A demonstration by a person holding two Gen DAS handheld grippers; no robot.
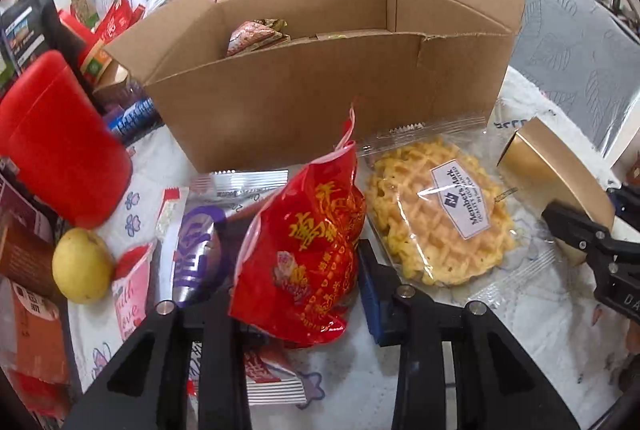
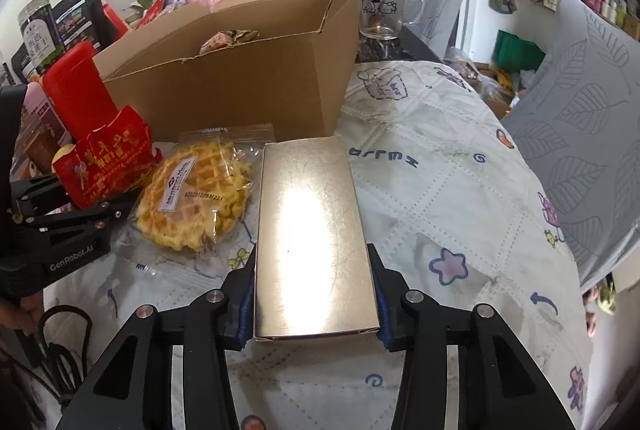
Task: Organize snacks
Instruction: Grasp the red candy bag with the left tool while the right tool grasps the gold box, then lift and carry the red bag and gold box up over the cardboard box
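Two-gripper view of a snack-sorting worktop. The left gripper (image 1: 296, 270) pointed steeply downward and was clenched on a red foil snack bag (image 1: 304, 242), whose crimped top stood upright just in front of the cardboard box (image 1: 320, 98). In the right wrist view the same bag (image 2: 108, 166) appeared at the left edge, held above the black frame of the left gripper (image 2: 116, 196).

The right gripper (image 2: 314, 294) also pointed steeply downward, its blue pads (image 2: 243, 304) flat against both long sides of a gold box (image 2: 312, 230), grasping it; the gold box lay lengthwise on the quilted cloth (image 2: 460, 190), its far end near the cardboard box (image 2: 240, 82).

A wrapped waffle (image 1: 440, 222) lay between the red bag and the gold box (image 1: 556, 170), close beside each. The cardboard box stood open at the top, flaps raised, with a few wrapped snacks (image 1: 256, 34) visible inside.

To the left, a red canister (image 1: 60, 134), a yellow fruit (image 1: 82, 266) and loose packets (image 1: 192, 242) crowded the worktop. To the right of the gold box the cloth lay bare as far as the grey leaf-patterned chairs (image 2: 580, 134).
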